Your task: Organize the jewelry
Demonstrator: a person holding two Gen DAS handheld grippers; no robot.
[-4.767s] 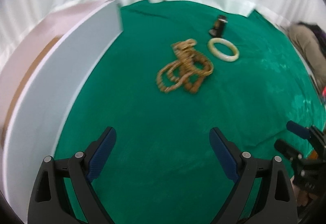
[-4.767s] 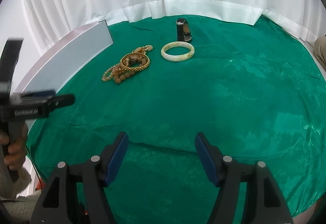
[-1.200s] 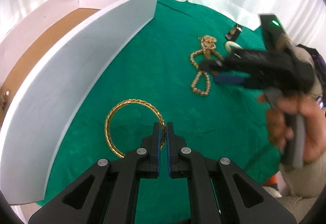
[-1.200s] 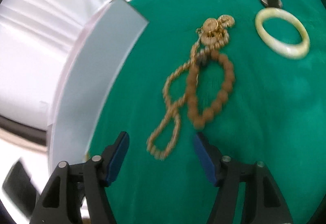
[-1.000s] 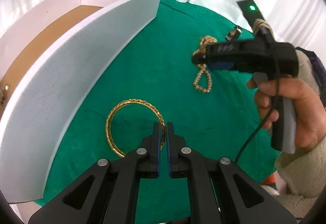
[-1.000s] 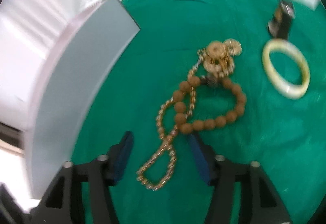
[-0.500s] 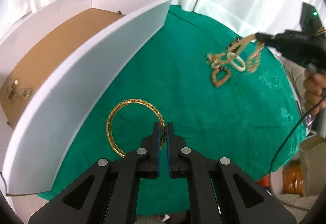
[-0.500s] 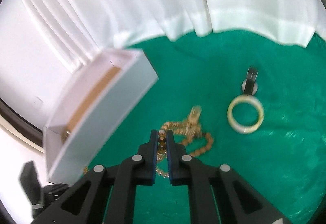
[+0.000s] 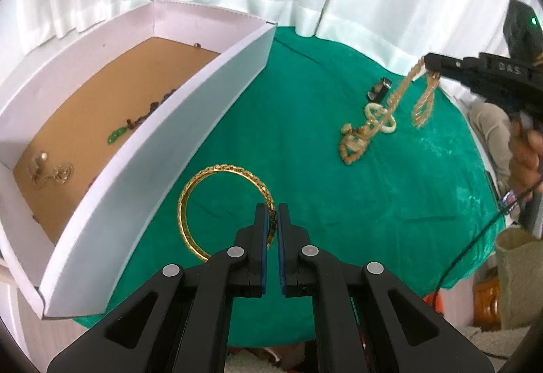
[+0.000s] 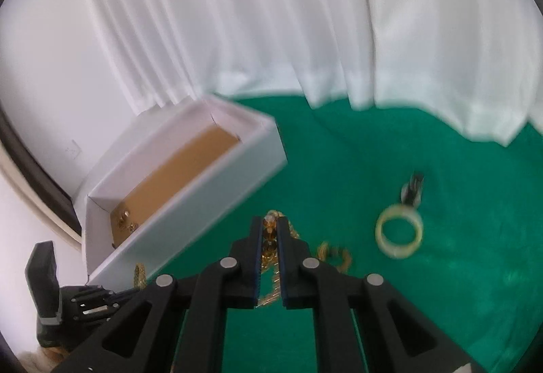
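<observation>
Your left tongs point(image 9: 270, 220) pinch one gold bangle point(image 9: 217, 200) above the green counter point(image 9: 305, 203) beside the white box point(image 9: 190, 135). Only the left view shows inside that box: a green pendant point(image 9: 115, 135), dark beads and small gold pieces. Your right tongs point(image 10: 270, 237) are clamped on a gold chain point(image 9: 400, 101) hanging over one pale bangle point(image 10: 400, 235); the right view is blurred.

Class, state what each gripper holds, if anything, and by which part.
Left gripper pinches the gold bangle by its rim. Right gripper clamps the gold chain necklace along its chain.
</observation>
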